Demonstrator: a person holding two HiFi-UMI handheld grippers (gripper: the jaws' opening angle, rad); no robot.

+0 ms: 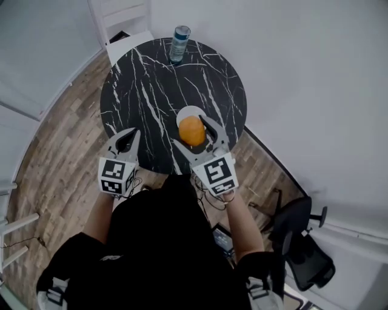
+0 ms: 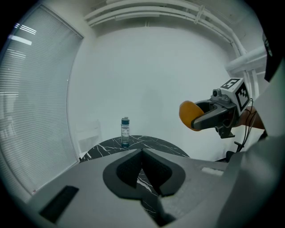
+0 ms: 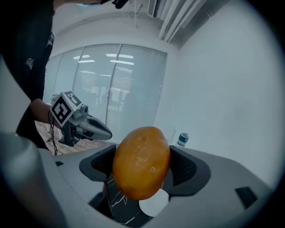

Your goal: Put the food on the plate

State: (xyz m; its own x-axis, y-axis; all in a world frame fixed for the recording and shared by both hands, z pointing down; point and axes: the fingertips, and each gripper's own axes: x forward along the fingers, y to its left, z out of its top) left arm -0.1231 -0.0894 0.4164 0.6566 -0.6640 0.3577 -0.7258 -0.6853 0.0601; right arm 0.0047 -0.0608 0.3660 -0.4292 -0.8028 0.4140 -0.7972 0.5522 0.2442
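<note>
An orange, egg-shaped fruit (image 1: pixel 191 131) is clamped between the jaws of my right gripper (image 1: pixel 195 129), which is shut on it. The fruit hangs just above a small white plate (image 1: pixel 187 111) on the round black marble table (image 1: pixel 151 79). In the right gripper view the fruit (image 3: pixel 141 162) fills the jaws, with the plate (image 3: pixel 154 206) showing below it. My left gripper (image 1: pixel 127 140) is shut and holds nothing, over the table's near left edge. Its jaws (image 2: pixel 142 153) meet in the left gripper view, where the fruit (image 2: pixel 189 114) shows at the right.
A water bottle (image 1: pixel 179 42) stands upright at the table's far edge. A white chair (image 1: pixel 121 18) sits behind the table. A black office chair (image 1: pixel 300 233) stands on the wood floor at lower right. White walls curve round the right side.
</note>
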